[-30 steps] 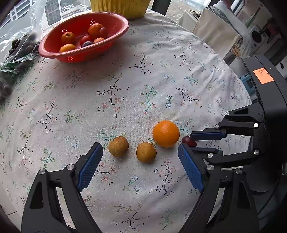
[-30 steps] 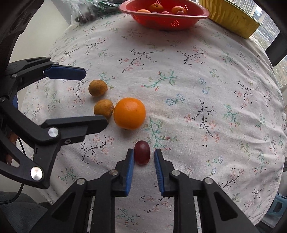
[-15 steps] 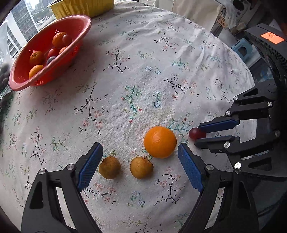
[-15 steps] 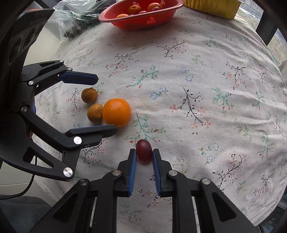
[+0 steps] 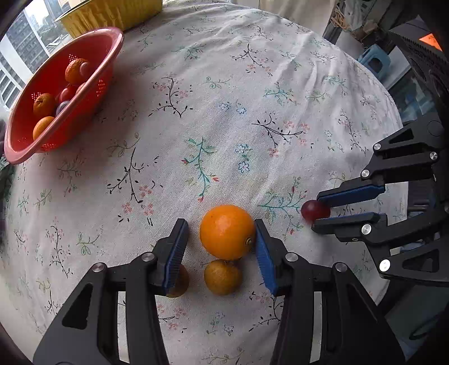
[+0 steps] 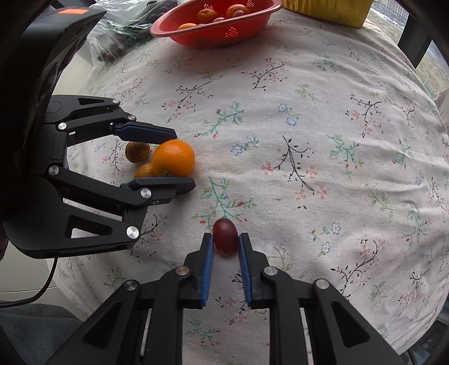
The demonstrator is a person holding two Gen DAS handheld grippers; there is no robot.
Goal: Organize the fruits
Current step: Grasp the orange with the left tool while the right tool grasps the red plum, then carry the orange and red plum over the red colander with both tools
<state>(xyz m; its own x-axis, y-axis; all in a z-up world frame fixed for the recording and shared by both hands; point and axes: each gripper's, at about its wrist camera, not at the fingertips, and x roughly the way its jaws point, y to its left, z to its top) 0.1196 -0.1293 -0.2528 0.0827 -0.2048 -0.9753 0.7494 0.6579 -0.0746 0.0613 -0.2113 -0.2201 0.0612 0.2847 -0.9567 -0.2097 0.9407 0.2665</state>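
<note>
Lower centre of the left wrist view: left hand-held gripper (image 5: 219, 244) points steeply down at the table (image 5: 252, 98), jaws closing around the orange (image 5: 226, 231). Right blue pad touches the orange's side; left pad stands just apart from it, so no full clamp yet. Two small brownish fruits sit just below the orange: one (image 5: 222, 276) between the fingers, touching the orange; the other (image 5: 179, 283) half hidden behind the left pad.

Right edge of the same view: right hand-held gripper (image 5: 322, 209), also aimed steeply down, pinched shut on a dark red grape (image 5: 314, 210). In the right wrist view the grape (image 6: 225, 235) sits at the pad tips, lower centre, low over the floral cloth; contact with the cloth cannot be told.

Red basket (image 5: 59, 92) at upper left, well apart from both grippers, holding several small oranges and darker fruits. Yellow container (image 5: 112, 14) just behind it at the top edge. Wide bare cloth between the grippers and the basket. Table edge curves close along the lower left in the right wrist view. Plastic bag (image 6: 120, 31) beside the basket, upper left.

Orange sticker on the right gripper body (image 5: 430, 39), writing not readable.
</note>
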